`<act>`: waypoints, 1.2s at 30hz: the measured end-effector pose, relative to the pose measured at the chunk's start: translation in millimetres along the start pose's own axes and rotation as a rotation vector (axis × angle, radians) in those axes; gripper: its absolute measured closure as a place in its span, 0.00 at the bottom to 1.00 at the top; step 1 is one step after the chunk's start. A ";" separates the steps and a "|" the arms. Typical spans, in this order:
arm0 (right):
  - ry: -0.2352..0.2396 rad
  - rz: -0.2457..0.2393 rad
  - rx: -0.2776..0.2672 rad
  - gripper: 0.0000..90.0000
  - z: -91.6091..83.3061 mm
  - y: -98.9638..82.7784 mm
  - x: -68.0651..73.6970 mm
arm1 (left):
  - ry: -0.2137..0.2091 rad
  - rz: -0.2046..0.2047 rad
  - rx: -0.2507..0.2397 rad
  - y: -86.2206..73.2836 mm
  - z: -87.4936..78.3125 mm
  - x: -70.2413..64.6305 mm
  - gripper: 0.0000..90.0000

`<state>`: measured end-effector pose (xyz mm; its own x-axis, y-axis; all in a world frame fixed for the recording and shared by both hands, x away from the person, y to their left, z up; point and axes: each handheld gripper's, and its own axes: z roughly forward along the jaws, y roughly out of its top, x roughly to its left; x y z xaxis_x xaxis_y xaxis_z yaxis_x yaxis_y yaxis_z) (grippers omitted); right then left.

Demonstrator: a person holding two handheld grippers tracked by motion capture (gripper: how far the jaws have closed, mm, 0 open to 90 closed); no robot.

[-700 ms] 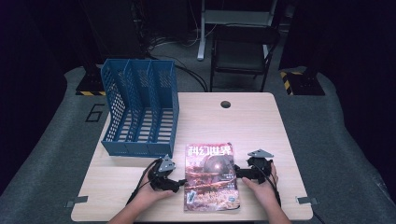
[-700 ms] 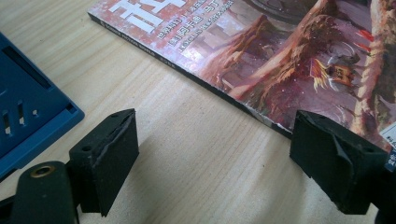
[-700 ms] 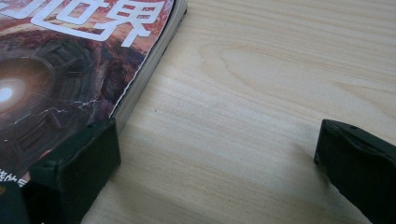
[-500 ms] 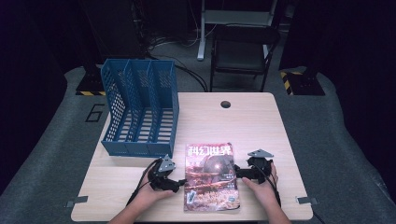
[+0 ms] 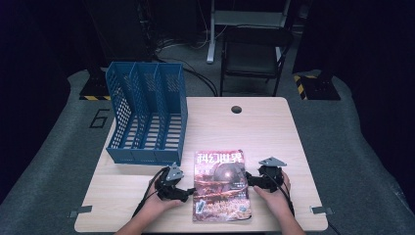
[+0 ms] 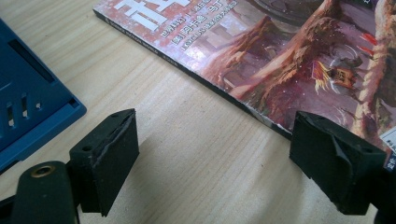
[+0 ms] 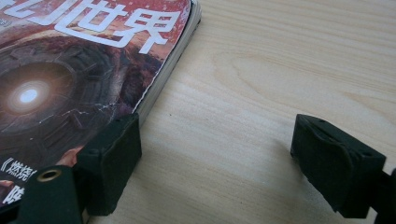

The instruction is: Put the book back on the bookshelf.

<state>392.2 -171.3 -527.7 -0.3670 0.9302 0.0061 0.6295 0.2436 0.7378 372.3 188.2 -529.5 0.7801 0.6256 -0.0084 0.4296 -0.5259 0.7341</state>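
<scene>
A magazine [image 5: 220, 185] with a reddish cover and white title lies flat near the table's front edge. My left gripper [image 5: 188, 192] rests at its left edge, jaws wide apart with bare wood between them. In the left gripper view the magazine's spine [image 6: 224, 93] runs just past the right jaw, and the left gripper [image 6: 224, 163] holds nothing. My right gripper [image 5: 249, 180] sits at the magazine's right edge. In the right gripper view the magazine [image 7: 70, 74] lies by the left jaw, and the right gripper [image 7: 219, 163] stands open over bare table.
A blue three-slot file rack [image 5: 147, 117] stands at the back left of the wooden table [image 5: 244, 127], its corner [image 6: 28, 107] close to my left gripper. A cable hole [image 5: 236, 109] lies near the far edge. A dark chair [image 5: 254, 54] stands beyond the table.
</scene>
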 end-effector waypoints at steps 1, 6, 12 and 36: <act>-0.005 0.003 -0.002 0.21 -0.2 0.1 -0.1 | 0.002 -0.002 0.000 0.0 -0.1 -0.2 0.17; -0.001 0.024 -0.005 0.38 -3.6 1.1 -1.8 | 0.018 -0.008 -0.006 0.5 0.3 -0.5 0.18; 0.013 0.027 0.011 0.49 -7.5 2.0 -1.8 | -0.004 -0.048 0.001 4.4 -1.5 -1.2 0.26; 0.133 0.044 0.060 0.55 -12.8 8.4 35.5 | -0.085 -0.154 0.034 19.2 0.9 -23.5 0.40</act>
<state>375.7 -139.7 -512.6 -0.4232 0.8966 0.1302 0.6855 0.2229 0.6931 362.6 163.0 -515.8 0.7389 0.6500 -0.1776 0.5610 -0.4473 0.6966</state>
